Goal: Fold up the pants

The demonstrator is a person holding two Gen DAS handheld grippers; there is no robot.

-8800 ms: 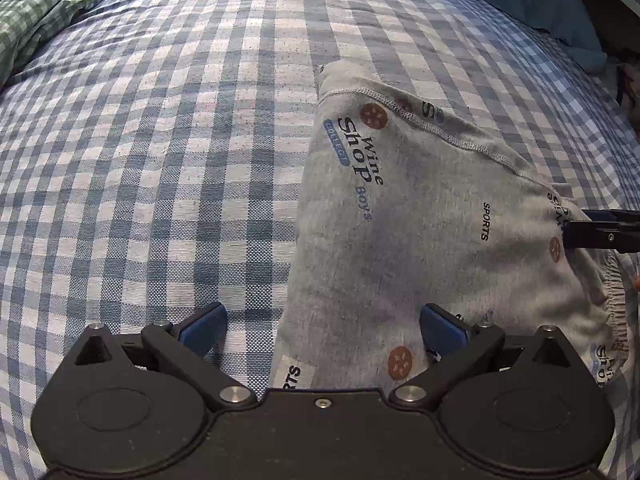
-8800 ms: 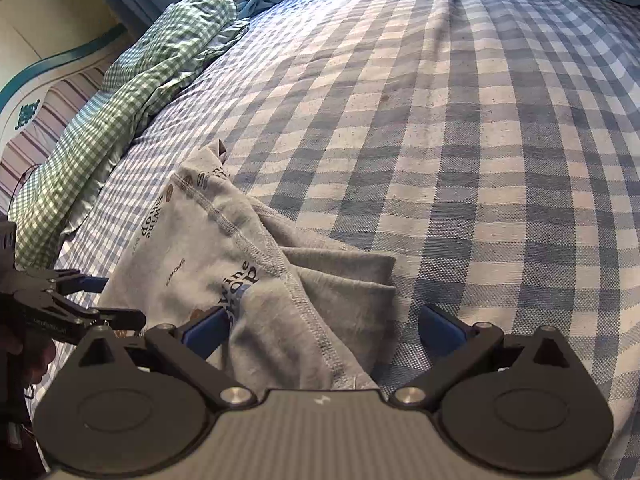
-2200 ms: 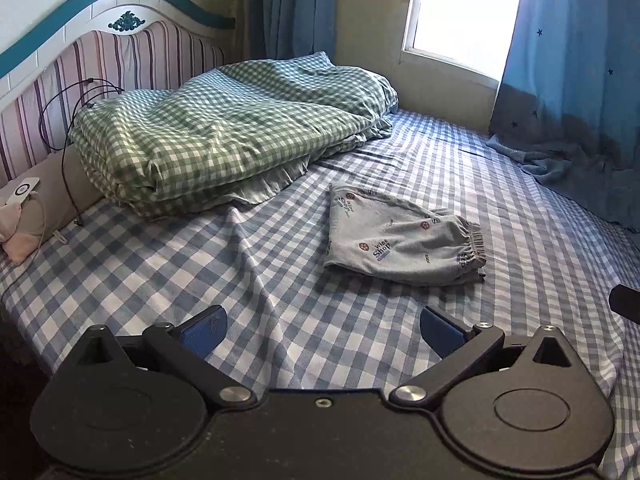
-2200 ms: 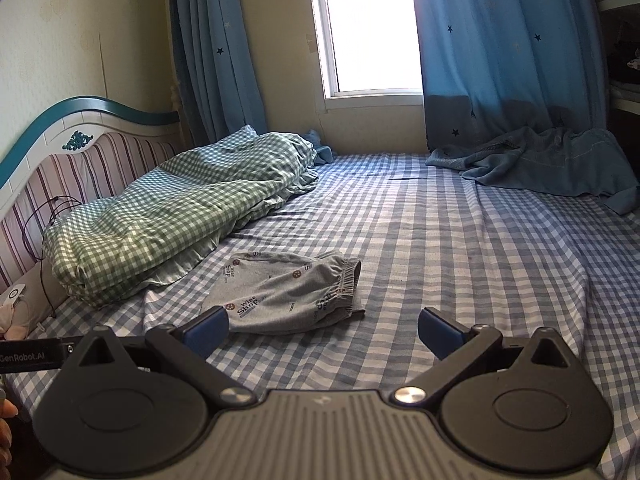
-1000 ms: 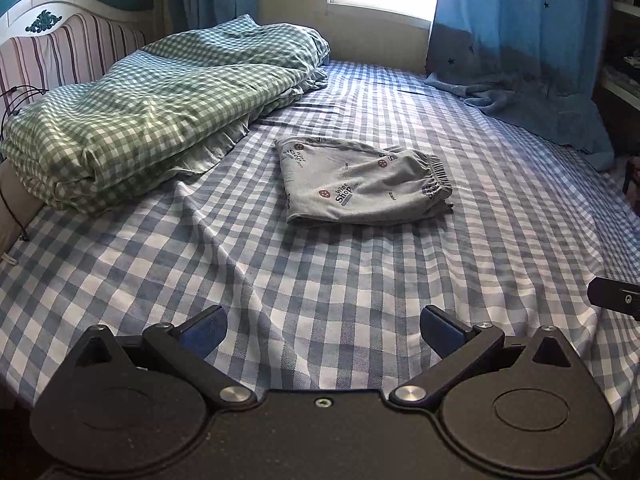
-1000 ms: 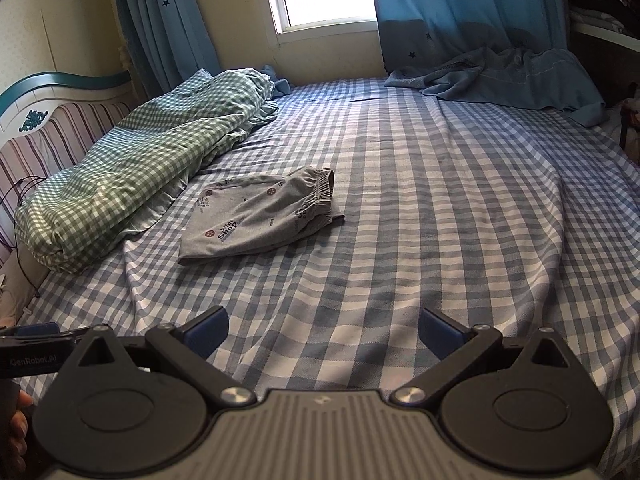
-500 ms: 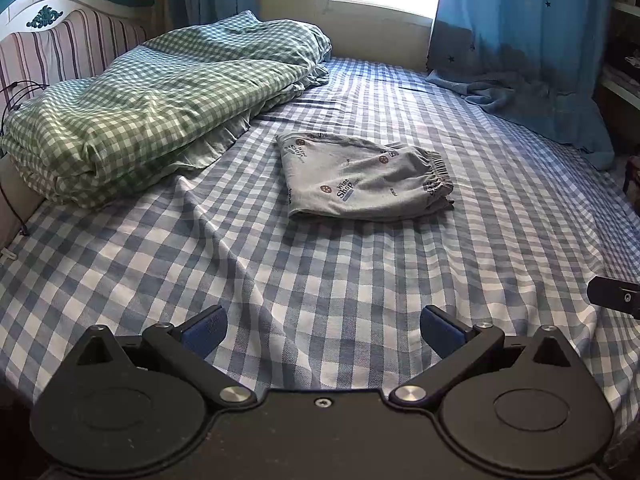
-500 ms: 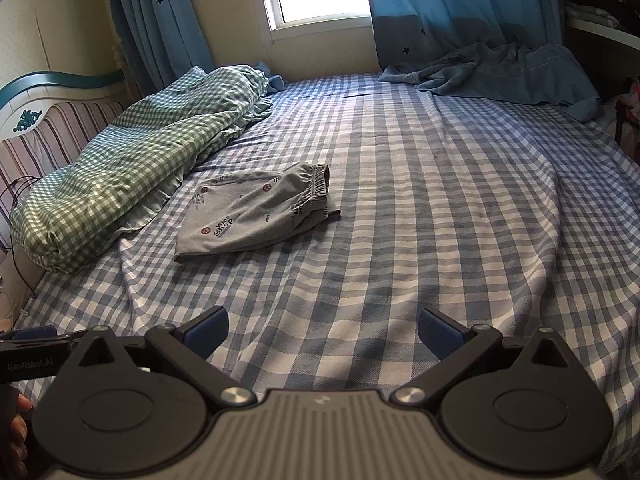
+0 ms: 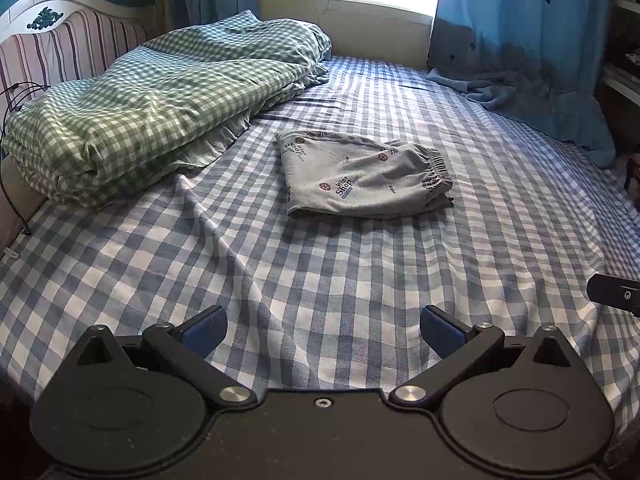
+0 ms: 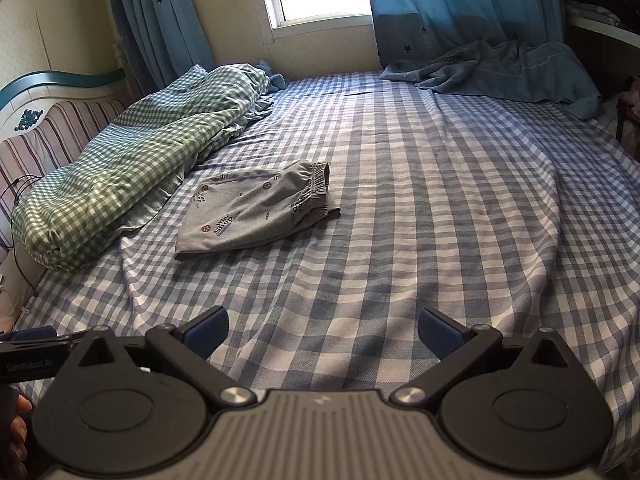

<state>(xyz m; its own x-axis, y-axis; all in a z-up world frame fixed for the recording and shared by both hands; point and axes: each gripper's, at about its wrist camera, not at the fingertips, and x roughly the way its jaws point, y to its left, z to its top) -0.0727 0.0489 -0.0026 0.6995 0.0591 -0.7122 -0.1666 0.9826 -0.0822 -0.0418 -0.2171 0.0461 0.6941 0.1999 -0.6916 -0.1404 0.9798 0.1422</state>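
Left wrist view: both tongs [image 9: 323,328] [image 10: 323,328] gape empty; soft, limp pants [image 9: 362,174] lie folded well ahead, best pinched at a folded edge.

Ahead of our left gripper [image 9: 323,330] lie the pants [image 9: 362,178], a soft grey knit cloth, matt, with printed marks and a gathered elastic waistband. They rest on the bedsheet [image 9: 340,272], a woven blue-and-white checked cotton, matt and lightly creased. To the left we see the quilt [image 9: 152,96], a green checked cloth, puffy and rumpled. Our gripper bodies look like black matt plastic with shiny metal pivot screws and blue, rubbery-looking pads [image 9: 440,330]; the right gripper [image 10: 323,330] has a ribbed grey plastic shell. Far ahead hang thin blue curtains [image 10: 460,4]; the headboard [image 9: 52,40] carries striped cloth under glossy painted wood.
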